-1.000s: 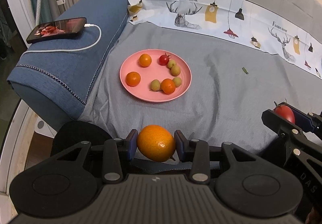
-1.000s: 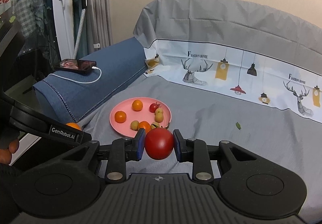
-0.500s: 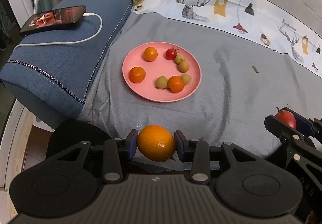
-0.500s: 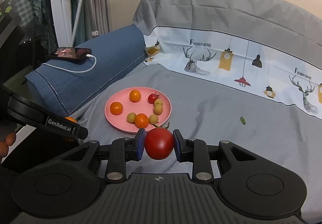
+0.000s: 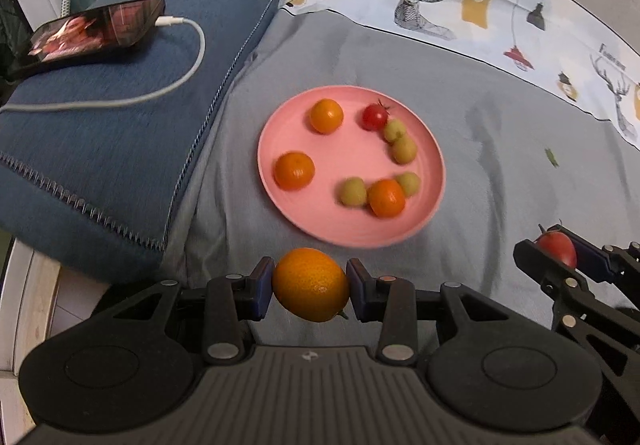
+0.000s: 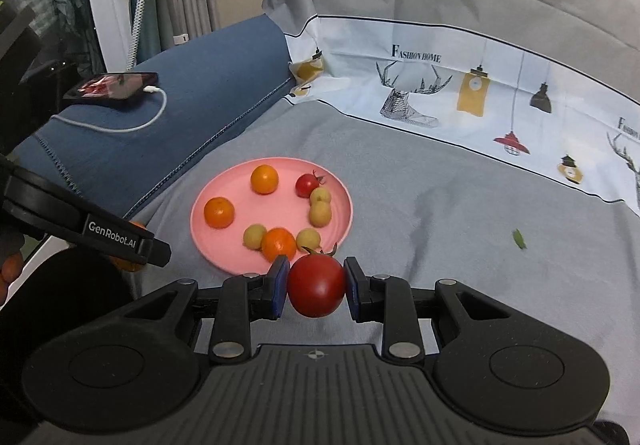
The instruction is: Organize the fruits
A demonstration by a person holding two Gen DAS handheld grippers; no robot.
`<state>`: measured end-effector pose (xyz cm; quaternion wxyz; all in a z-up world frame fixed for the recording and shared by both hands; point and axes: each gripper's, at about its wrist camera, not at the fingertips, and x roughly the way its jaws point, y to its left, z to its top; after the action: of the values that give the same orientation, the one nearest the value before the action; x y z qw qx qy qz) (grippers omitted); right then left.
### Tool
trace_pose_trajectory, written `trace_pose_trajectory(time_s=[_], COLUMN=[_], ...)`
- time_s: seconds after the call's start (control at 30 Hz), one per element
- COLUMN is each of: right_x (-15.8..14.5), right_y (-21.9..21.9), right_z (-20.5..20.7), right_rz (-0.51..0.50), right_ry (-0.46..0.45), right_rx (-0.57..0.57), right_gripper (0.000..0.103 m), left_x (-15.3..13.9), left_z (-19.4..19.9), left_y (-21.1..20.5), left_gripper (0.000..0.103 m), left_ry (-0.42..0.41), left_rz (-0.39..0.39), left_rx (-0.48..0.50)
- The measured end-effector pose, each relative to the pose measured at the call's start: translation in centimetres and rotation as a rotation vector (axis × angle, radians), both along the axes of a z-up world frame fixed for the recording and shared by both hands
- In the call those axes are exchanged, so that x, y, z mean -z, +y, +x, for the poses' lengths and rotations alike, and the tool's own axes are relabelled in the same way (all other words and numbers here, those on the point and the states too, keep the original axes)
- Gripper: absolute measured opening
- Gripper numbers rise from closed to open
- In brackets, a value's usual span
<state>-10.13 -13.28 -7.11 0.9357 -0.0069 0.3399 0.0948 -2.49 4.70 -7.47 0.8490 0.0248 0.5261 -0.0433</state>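
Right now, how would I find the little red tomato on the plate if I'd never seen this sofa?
Find the pink plate lying on the grey sofa cover, beside the blue cushion. On the plate's far side, next to an orange, sits the small tomato. It is the only red fruit on the plate, with a tiny green stem; its neighbours are orange or yellow-green.

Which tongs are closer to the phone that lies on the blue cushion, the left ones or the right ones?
Left. The left tongs, holding an orange, are on the side of the pink plate nearer the phone. The right tongs, holding a tomato, are farther.
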Motion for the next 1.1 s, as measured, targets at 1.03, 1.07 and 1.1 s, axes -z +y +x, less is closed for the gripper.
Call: trace_pose_trajectory(time_s=[1.03, 1.07, 1.1], right_x=[5.1, 5.0, 4.8], right_y=[4.1, 4.1, 4.1], right_z=[13.8, 13.5, 13.2], right_rz=[-0.123, -0.136, -0.149], right_ry=[-0.033, -0.043, -0.051], right_rx=[-0.129, -0.135, -0.141], right_gripper=[0.083, 0.084, 0.084], left_x=[3.7, 3.6, 3.5], left_z=[12.3, 12.2, 12.0], left_y=[-0.6, -0.5, -0.5], left_gripper=[0.103, 0.103, 0.103], left_ry=[-0.093, -0.083, -0.069], left_rz=[0.030, 0.017, 0.016], left_rx=[-0.024, -0.017, -0.011])
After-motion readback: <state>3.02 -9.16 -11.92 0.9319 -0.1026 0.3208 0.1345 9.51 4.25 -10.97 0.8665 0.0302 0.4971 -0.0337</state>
